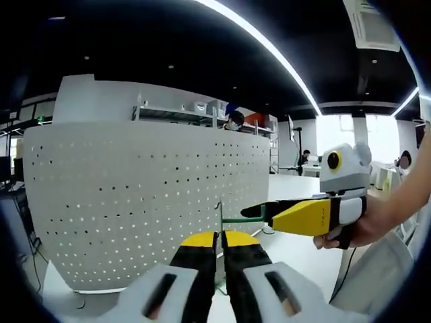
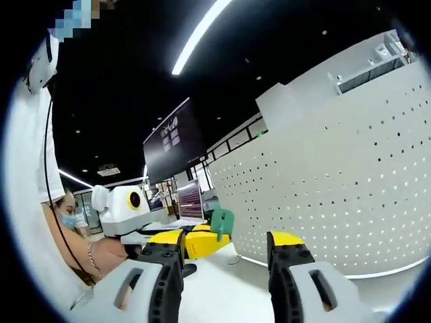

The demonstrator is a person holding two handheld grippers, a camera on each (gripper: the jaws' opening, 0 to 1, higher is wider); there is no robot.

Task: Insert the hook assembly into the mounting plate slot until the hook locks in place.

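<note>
A green hook piece [image 1: 219,217] stands thin and upright between my left gripper's [image 1: 220,237] yellow-tipped jaws, which are shut on it. A green arm of the piece runs right to the black tips of my right gripper [image 1: 254,212], which comes in from the right. Behind them curves the white perforated mounting plate [image 1: 135,195]. In the right gripper view, my right gripper [image 2: 225,237] stands wide open, and the green hook piece [image 2: 222,222] sits ahead between its jaws, held by my left gripper [image 2: 205,241]. The perforated plate [image 2: 337,188] rises on the right.
A white tabletop [image 2: 222,289] lies below the grippers. A person's hand [image 1: 363,229] holds the right gripper, and a masked person [image 2: 67,208] is at the left. Monitors [image 2: 190,200] and shelving [image 1: 182,114] stand behind the plate.
</note>
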